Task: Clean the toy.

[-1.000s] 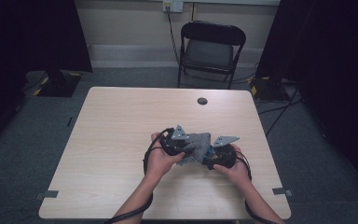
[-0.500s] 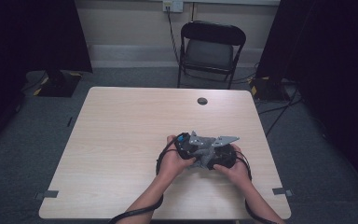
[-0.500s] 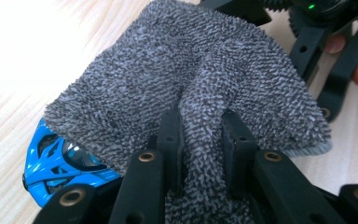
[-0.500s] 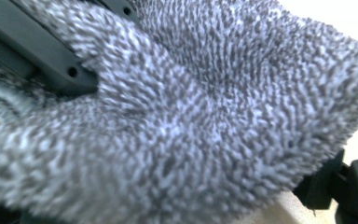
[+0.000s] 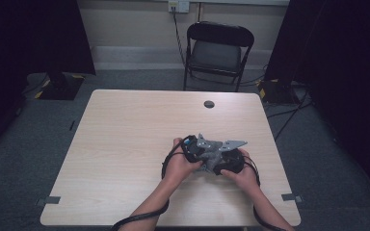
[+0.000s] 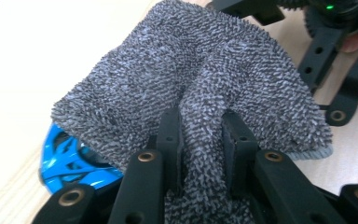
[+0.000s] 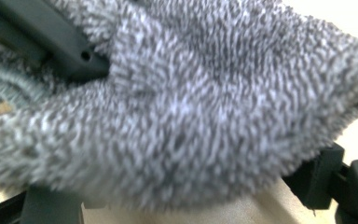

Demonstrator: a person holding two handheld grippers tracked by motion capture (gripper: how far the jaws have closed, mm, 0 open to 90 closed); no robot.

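A: Near the table's (image 5: 125, 144) front right, left tongs (image 6: 200, 140) pinch a fold of grey cloth (image 6: 191, 79). Right tongs (image 5: 229, 163)?

B: Grip hidden; cannot tell. Step: probably folding. Next: secure a second hold.

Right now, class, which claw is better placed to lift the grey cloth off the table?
Left, probably. The left claw already pinches a fold of the grey cloth between its jaws. The right gripper view is too blurred to confirm a grip.
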